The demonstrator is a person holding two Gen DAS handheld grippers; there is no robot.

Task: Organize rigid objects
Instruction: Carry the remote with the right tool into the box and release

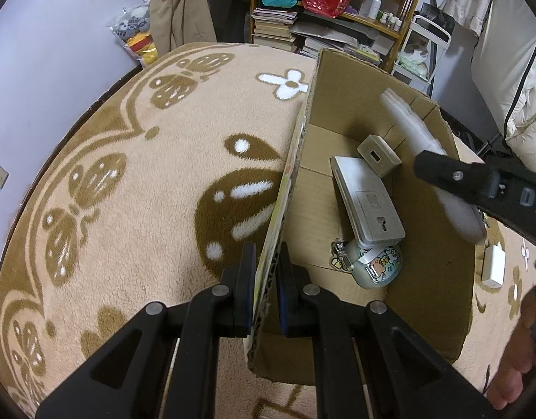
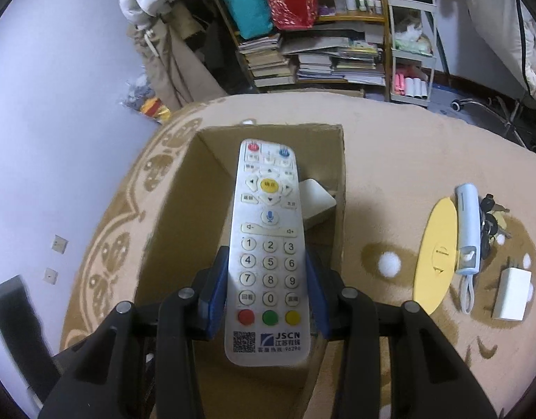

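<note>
A cardboard box stands on the patterned rug. My left gripper is shut on the box's left wall. Inside lie a flat grey switch plate, a grey block and a small patterned case. My right gripper is shut on a white remote control and holds it over the box. In the left wrist view the remote slants in from the right above the box, and a black finger of the right gripper lies across it.
On the rug right of the box lie a yellow disc, a light blue device with a loop, a bunch of keys and a white charger. Shelves of books and a white cart stand behind.
</note>
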